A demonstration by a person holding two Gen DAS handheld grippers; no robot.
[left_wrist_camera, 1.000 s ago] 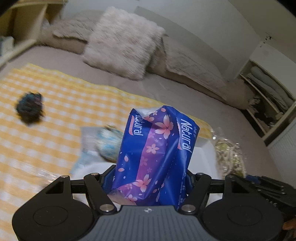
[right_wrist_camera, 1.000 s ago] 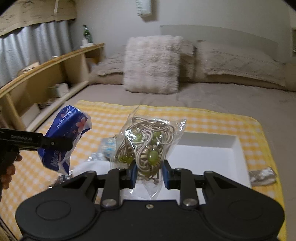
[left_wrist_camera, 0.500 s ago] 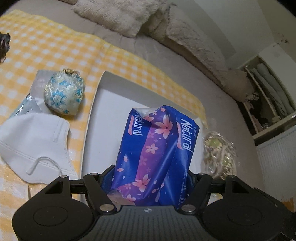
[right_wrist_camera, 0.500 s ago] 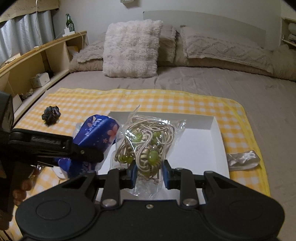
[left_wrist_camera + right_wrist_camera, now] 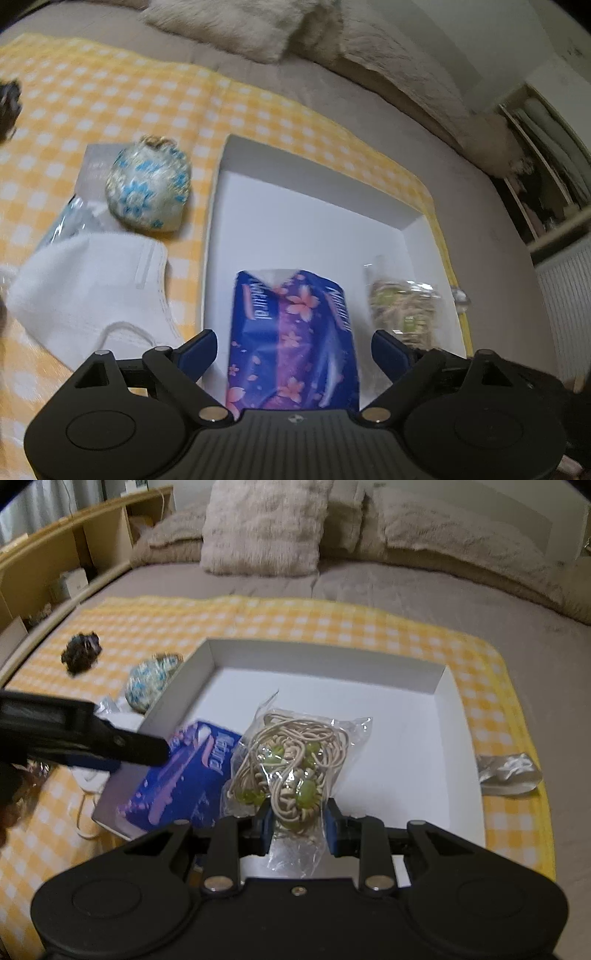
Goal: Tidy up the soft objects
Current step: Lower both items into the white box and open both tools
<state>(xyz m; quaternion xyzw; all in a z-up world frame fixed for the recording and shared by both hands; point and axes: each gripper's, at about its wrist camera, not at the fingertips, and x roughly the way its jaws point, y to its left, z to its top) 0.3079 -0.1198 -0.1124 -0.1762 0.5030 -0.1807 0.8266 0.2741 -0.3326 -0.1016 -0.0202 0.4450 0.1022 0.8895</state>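
Left gripper: the black two-finger left gripper (image 5: 293,350) has its blue-padded jaws opening; both pads stand clear of the blue and purple flowered tissue pack (image 5: 291,339) that lies between them.
Tissue pack: lies inside the shallow white cardboard box (image 5: 325,184), in its near left corner, its long side running along the box's left wall in the right wrist view (image 5: 177,779).
Right gripper: the black right gripper (image 5: 297,825) is clamped on the lower part of a clear plastic bag of beige cords and green beads (image 5: 295,760); both blue pads press against the bag.
Bag of cords: held upright over the near middle of the box floor, just right of the tissue pack; whether its bottom edge touches the floor cannot be told.
White box: sits on a yellow and white checked cloth (image 5: 155,627) spread over a grey-brown bed; its far and right parts are bare.
Left of the box: a round pouch of pale cloth with blue flowers (image 5: 147,188) lies on the cloth just beside the box's left wall, partly on a grey packet (image 5: 94,173); nearer is a white face mask (image 5: 92,284) with an ear loop.
Far left: a dark tangled scrunchie (image 5: 81,653) lies well apart from the box.
Right of the box: a crumpled silvery ribbon (image 5: 508,770) lies at the cloth's edge.
Far end: a fluffy cream cushion (image 5: 262,528) leans against pillows.
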